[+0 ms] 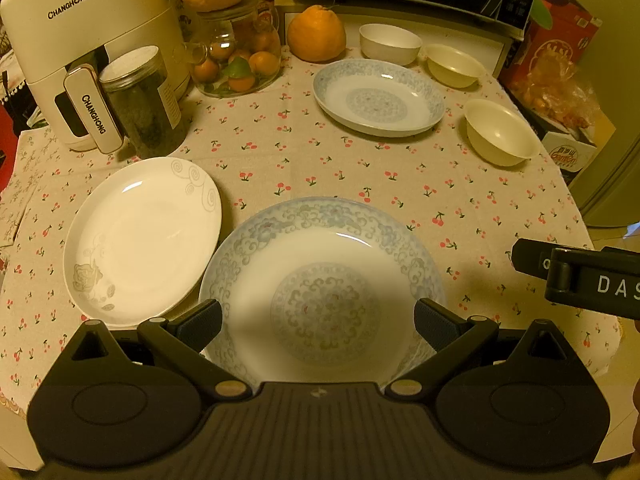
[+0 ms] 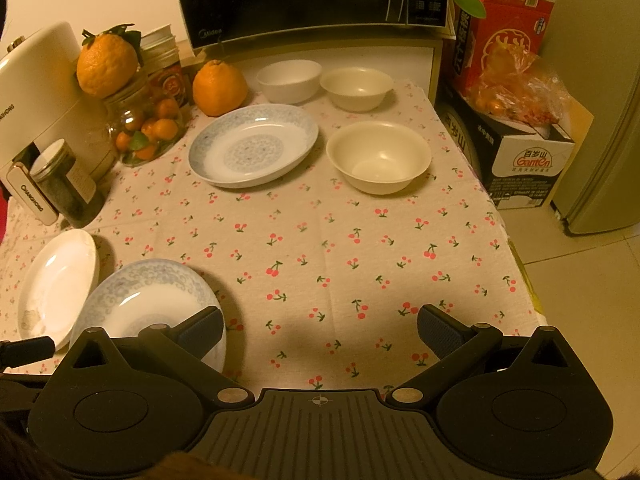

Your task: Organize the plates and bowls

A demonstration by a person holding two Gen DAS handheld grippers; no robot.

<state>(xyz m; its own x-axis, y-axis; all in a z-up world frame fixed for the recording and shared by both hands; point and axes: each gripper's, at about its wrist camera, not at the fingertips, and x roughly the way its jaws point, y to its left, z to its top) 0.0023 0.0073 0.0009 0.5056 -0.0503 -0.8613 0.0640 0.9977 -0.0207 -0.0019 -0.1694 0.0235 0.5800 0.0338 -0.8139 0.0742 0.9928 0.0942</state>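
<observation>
Cherry-print cloth over the tabletop (image 2: 320,240). Near edge: blue-patterned plate (image 1: 320,280) just beside a white plate (image 1: 144,240). Farther back: second blue-patterned plate (image 2: 252,146), cream bowl (image 2: 378,156) near it, then a white bowl (image 2: 289,80) and another cream bowl (image 2: 356,88) side by side. Left side: white appliance (image 1: 80,48), dark jar (image 1: 144,100), glass jar of citrus (image 1: 236,60), large orange (image 1: 316,32).

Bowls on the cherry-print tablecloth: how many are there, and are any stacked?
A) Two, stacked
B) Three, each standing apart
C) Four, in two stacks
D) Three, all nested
B: a white bowl and two cream bowls each stand alone on the tablecloth.
</observation>
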